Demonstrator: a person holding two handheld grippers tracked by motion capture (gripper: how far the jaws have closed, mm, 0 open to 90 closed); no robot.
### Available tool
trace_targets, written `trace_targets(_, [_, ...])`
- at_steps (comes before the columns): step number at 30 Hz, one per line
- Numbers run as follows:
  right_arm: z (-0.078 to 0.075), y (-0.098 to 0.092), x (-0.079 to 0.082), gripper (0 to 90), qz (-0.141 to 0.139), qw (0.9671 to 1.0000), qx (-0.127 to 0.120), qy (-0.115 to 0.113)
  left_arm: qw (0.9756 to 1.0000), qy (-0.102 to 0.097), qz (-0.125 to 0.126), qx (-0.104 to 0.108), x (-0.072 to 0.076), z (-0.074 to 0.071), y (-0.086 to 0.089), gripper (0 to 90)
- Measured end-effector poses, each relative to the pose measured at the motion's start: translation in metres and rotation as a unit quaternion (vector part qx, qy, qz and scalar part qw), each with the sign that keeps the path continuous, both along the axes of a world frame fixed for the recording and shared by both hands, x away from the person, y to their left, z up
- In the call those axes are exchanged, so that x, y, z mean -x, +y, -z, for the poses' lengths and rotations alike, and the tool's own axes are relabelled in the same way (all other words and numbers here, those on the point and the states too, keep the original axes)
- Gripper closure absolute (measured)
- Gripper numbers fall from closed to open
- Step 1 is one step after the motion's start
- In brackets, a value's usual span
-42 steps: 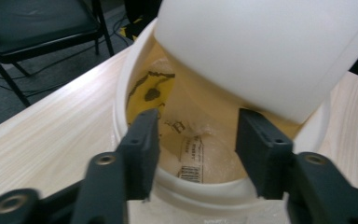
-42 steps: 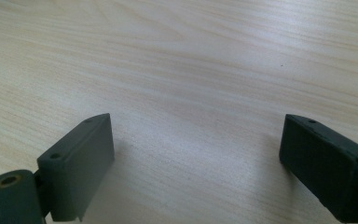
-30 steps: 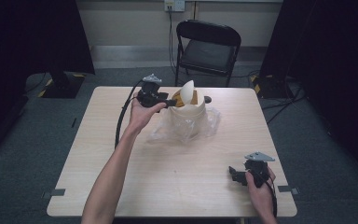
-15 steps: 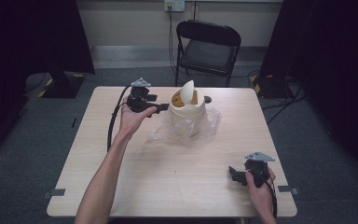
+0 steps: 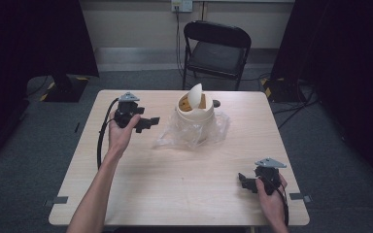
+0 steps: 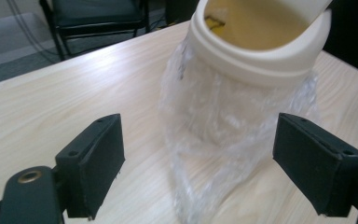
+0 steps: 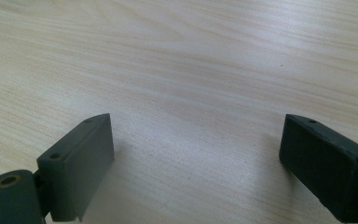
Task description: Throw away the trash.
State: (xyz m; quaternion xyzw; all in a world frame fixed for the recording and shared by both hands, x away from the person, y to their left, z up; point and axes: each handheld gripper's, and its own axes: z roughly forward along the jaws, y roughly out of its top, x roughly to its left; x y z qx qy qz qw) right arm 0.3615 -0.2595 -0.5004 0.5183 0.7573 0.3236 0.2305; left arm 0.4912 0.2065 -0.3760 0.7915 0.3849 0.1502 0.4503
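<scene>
Pale smooth wood-grain table (image 5: 175, 184), crinkly clear plastic bag (image 6: 223, 140), and a matt cream plastic bin (image 6: 256, 51).

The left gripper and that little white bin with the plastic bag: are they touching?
Apart. In the high view, bare table separates the left gripper from the bin and its plastic bag; the left gripper view shows open jaws holding nothing.

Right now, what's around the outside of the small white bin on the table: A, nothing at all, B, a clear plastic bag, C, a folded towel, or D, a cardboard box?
B: crinkled clear plastic bag hangs around the white bin below its rim and spreads onto the table, seen in both the high view and the left gripper view.
</scene>
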Motion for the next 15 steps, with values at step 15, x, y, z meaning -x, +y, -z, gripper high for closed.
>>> trace_targets(15, [0.0, 0.0, 0.0, 9.2, 0.0, 1.0, 0.0, 0.0, 0.9974, 0.042, -0.047, -0.034, 0.063, 0.061, 0.043, 17.1])
